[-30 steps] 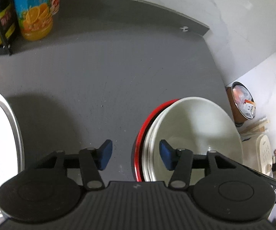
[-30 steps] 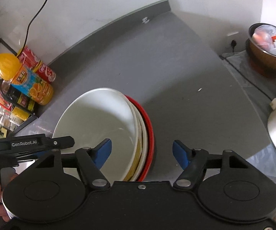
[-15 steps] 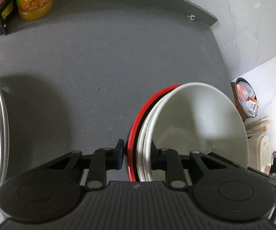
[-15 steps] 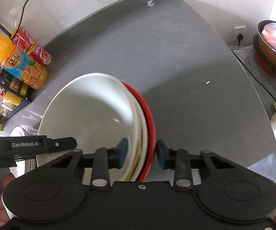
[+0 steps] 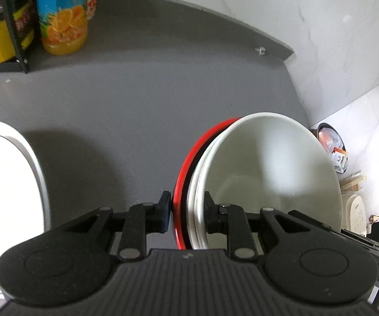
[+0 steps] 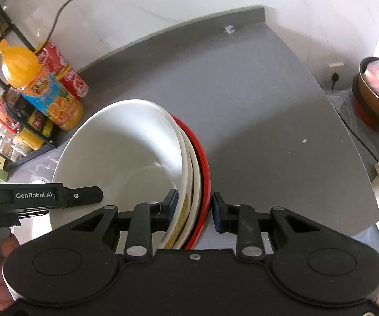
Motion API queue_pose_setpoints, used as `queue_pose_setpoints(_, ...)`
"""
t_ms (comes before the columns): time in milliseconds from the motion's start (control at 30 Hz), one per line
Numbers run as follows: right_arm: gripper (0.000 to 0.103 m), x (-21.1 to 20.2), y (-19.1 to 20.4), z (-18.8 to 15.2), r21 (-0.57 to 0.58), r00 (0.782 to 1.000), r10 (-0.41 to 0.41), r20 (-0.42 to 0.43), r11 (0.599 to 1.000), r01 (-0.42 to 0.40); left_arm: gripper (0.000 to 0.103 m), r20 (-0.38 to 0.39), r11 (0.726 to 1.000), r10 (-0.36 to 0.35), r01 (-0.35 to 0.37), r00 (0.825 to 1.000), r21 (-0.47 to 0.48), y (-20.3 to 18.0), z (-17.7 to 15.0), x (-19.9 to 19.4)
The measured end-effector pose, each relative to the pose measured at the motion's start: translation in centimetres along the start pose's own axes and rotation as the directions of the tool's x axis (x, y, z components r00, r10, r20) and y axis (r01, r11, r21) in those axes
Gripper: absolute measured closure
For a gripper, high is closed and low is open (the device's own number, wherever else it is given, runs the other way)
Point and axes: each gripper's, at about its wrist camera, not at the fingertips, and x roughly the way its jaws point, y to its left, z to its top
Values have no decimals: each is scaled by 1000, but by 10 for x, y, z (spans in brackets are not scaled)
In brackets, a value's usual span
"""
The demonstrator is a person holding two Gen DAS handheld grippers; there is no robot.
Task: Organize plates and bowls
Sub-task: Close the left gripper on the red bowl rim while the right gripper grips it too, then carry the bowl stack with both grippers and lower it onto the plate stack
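1. Left tool [image 5: 185, 212] pinches the left rim of the nested stack: wide glossy white ceramic bowl [image 5: 271, 173] on top, white plates, red-rimmed plate [image 5: 182, 184] at the bottom.
2. Right tool [image 6: 194, 208] pinches the opposite rim of the same stack [image 6: 126, 152], held over the grey counter [image 5: 136, 105].
3. Judgement: both tools should stay level and move together; uneven lift could slide the top bowl.
4. Versus 1.0 s ago: both tools were spread beside the rim, now clamped; versus 0.5 s ago, orange juice bottle [image 5: 61, 13] looms larger.
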Motion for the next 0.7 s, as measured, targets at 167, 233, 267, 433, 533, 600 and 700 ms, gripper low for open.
queue_pose_setpoints(167,76,-9,36,-3,-6,1000,2,20,1000,-2,81,36,1000,-15,15,999,11,23,8,-28)
queue_pose_setpoints(233,76,-10,50,-6,0,1000,11,23,1000,-11,81,40,1000,-17,17,999,3,37,12,-39)
queue_pose_setpoints(267,76,-10,59,-9,6,1000,15,23,1000,-15,81,43,1000,-14,14,999,2,45,13,-44)
queue_pose_setpoints(433,76,-4,97,-22,16,1000,28,7,999,-29,81,60,1000,3,-4,998,12,81,15,-68)
queue_pose_setpoints(533,76,-3,119,-29,11,999,31,8,999,-31,81,64,1000,2,-3,998,6,102,16,-79)
queue_pose_setpoints(600,76,-3,133,-33,8,999,33,10,999,-33,81,68,1000,0,0,998,1,117,15,-87)
queue_pose_setpoints(700,76,-1,152,-36,-4,999,32,7,999,-32,81,73,1000,0,0,997,-10,136,16,-96)
